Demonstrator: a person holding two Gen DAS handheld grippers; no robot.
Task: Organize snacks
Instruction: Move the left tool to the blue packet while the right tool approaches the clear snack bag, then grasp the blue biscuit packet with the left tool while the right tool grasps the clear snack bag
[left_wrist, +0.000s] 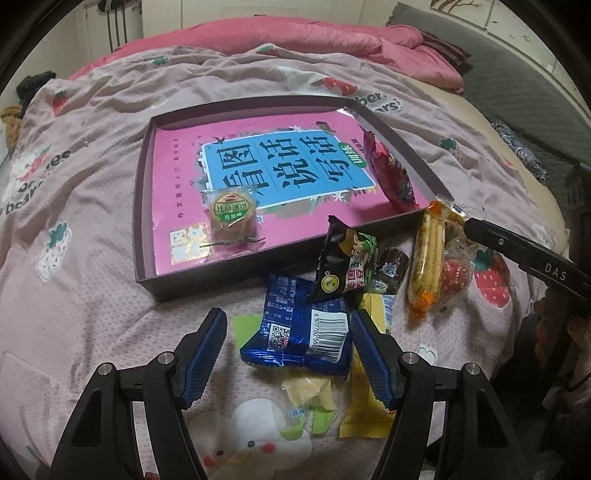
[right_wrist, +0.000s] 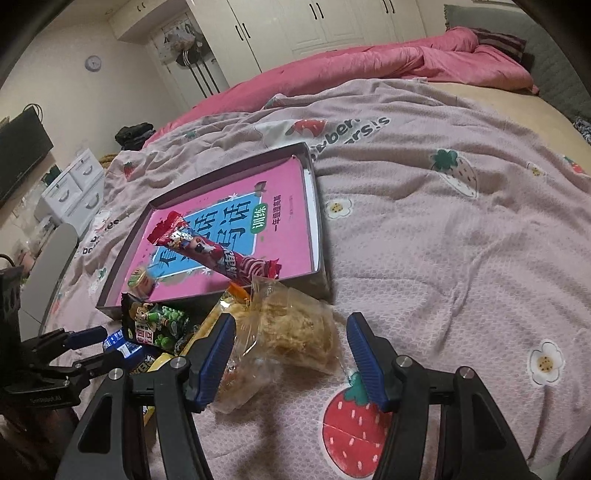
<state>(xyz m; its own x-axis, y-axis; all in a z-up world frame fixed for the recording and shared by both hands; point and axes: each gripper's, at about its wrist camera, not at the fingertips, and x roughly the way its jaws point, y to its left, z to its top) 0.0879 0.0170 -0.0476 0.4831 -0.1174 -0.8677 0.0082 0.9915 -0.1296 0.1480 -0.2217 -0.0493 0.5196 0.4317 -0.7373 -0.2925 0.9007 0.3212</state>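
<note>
A dark shallow tray (left_wrist: 144, 206) (right_wrist: 321, 236) lies on the bed with a pink book inside. On the book rest a long red snack bar (left_wrist: 391, 173) (right_wrist: 218, 254) and a round wrapped cookie (left_wrist: 231, 218) (right_wrist: 142, 280). My left gripper (left_wrist: 290, 354) (right_wrist: 103, 345) stands open just over a blue foil packet (left_wrist: 299, 332); its pads straddle the packet without pressing it. My right gripper (right_wrist: 291, 362) is open around a clear bag of golden-brown pastry (right_wrist: 291, 332) (left_wrist: 428, 254), and the right pad is clear of the bag. A black-and-green pea packet (left_wrist: 343, 262) (right_wrist: 155, 325) leans on the blue one.
A small dark candy (left_wrist: 391, 271), a yellow packet (left_wrist: 365, 410) and a pale yellow sweet (left_wrist: 310, 395) lie in front of the tray. All this sits on a strawberry-print blanket (right_wrist: 443, 258). A pink duvet (right_wrist: 406, 62) is heaped at the back, with white drawers (right_wrist: 74, 192) beyond the bed's left edge.
</note>
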